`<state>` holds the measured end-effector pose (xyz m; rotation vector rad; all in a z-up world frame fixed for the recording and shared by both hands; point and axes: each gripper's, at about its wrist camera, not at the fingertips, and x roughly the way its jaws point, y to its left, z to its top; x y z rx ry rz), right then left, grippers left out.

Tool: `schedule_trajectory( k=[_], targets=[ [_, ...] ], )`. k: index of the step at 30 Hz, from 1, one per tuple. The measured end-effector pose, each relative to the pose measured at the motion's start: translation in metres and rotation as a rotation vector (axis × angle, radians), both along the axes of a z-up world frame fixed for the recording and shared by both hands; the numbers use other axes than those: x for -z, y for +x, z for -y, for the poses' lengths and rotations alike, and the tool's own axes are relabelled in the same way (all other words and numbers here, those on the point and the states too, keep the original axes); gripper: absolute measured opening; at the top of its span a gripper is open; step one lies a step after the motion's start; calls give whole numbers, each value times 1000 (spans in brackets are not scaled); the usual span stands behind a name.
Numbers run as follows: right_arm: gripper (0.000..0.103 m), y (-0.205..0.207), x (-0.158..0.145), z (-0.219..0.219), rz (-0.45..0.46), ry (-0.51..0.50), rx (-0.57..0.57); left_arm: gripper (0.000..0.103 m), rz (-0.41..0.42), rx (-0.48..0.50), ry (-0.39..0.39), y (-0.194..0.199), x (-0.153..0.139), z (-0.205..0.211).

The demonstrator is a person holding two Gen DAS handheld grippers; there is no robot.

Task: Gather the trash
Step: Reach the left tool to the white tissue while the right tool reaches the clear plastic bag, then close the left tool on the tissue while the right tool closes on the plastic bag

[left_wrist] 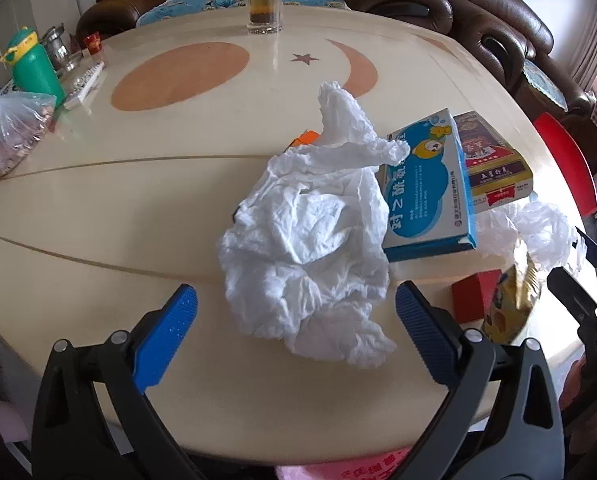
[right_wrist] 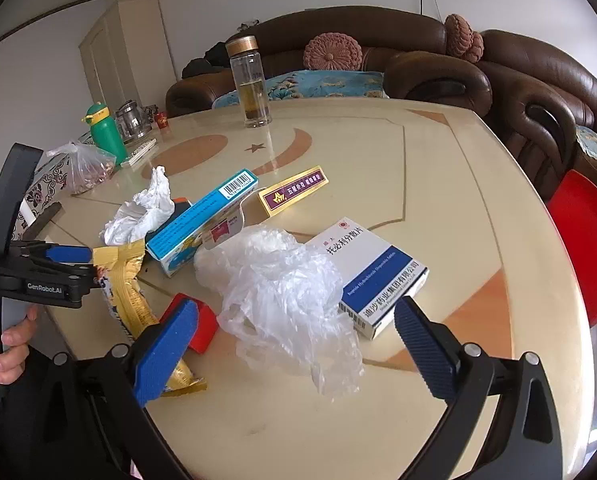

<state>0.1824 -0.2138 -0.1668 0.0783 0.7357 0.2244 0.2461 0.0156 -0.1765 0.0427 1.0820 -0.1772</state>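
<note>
Nothing looks collected yet, by my reading: every scrap I can see lies loose on the worktop [right_wrist: 438,184], and no bin or bag for it shows in either view. My left hand-held gripper [left_wrist: 296,312] is spread wide, empty, its blue pads either side of the near end of a crumpled white tissue [left_wrist: 310,232]; I cannot tell whether they touch the paper. That tissue leans against a blue medicine box [left_wrist: 426,188], which sits just beside a red and gold box [left_wrist: 494,160].

My right hand-held gripper [right_wrist: 296,328] is also wide apart and empty, pointed at a crumpled clear plastic bag [right_wrist: 282,288]. That bag rests against a white and blue medicine box [right_wrist: 378,272]. Near its left pad I see a small red box [right_wrist: 202,324] and a yellow snack wrapper [right_wrist: 134,288], which the left tool's tip sits very close to. Farther back lies a gold and purple box [right_wrist: 294,196].

So I judge the job to be at its start: tissue, plastic bag and wrapper all remain, and perhaps the boxes too, though I cannot tell whether those are empty. The glass bottle [right_wrist: 250,84], green bottle [right_wrist: 104,132] and bag of nuts [right_wrist: 88,168] look like keepers to me.
</note>
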Motion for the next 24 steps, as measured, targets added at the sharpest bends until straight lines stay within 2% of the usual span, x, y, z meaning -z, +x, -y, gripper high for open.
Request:
schedule_trajectory(
  k=[1,5,7,12,15,20,24],
  targets=[
    [94,1,1,-1,6,-6,-3,97,0,-2,-2,0,2,0],
    [70,6,7,-5,4,-28,-11,97,-19,3,-14,4,14,2],
    [67,9,13,-7,-4,-30,-20,97,-15,0,-17,4,17,2],
    [47,9,15,-11,3,-60,-17,93,-1,-12,-11,6,20,2],
    [40,10,18,-11,-7,-50,-12,89,7,-28,-20,7,19,1],
    [35,8,19,-12,-20,-18,-7,66,24,-61,-3,6,17,-4],
    [33,5,20,-8,-32,47,-3,51,25,-88,-73,7,14,-19]
  ],
)
